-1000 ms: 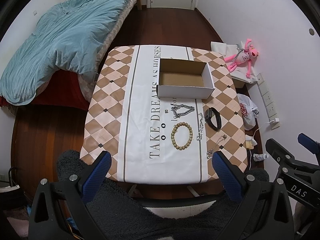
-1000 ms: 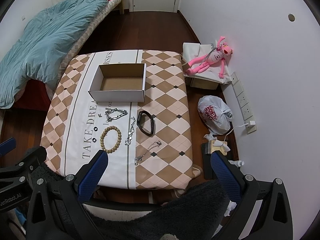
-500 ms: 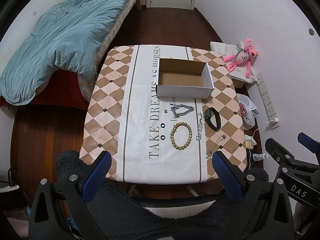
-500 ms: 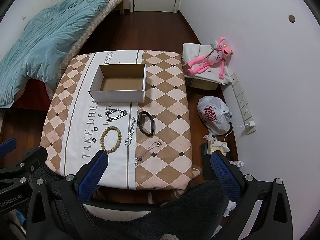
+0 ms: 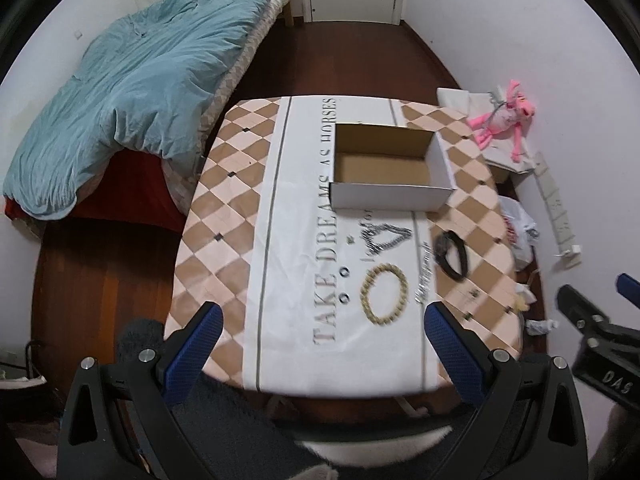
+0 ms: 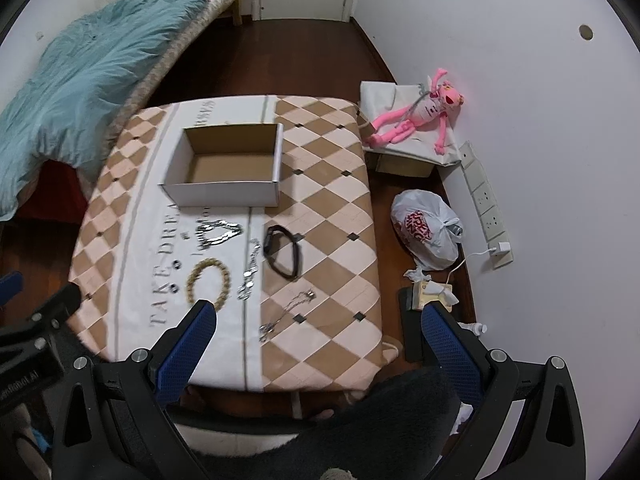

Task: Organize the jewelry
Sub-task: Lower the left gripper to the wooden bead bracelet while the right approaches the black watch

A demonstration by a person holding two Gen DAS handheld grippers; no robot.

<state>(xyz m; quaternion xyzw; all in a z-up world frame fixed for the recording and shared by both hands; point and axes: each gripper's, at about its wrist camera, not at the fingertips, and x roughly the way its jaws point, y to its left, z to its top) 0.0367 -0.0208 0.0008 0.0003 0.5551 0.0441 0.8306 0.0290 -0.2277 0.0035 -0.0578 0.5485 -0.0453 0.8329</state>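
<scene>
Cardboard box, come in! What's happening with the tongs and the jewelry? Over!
Both tongs, left and right, open, holding nothing. Cardboard box empty; wooden bead bracelet, black band and chains on the tablecloth. Nothing in the way.

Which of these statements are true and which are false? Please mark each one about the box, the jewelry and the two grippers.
1. The cardboard box is empty. True.
2. The beaded bracelet lies inside the box. False: it lies on the tablecloth, nearer the camera than the box.
3. The left gripper holds a chain. False: it is open and holds nothing.
4. The black band lies to the right of the beaded bracelet. True.
5. The right gripper is open. True.
</scene>
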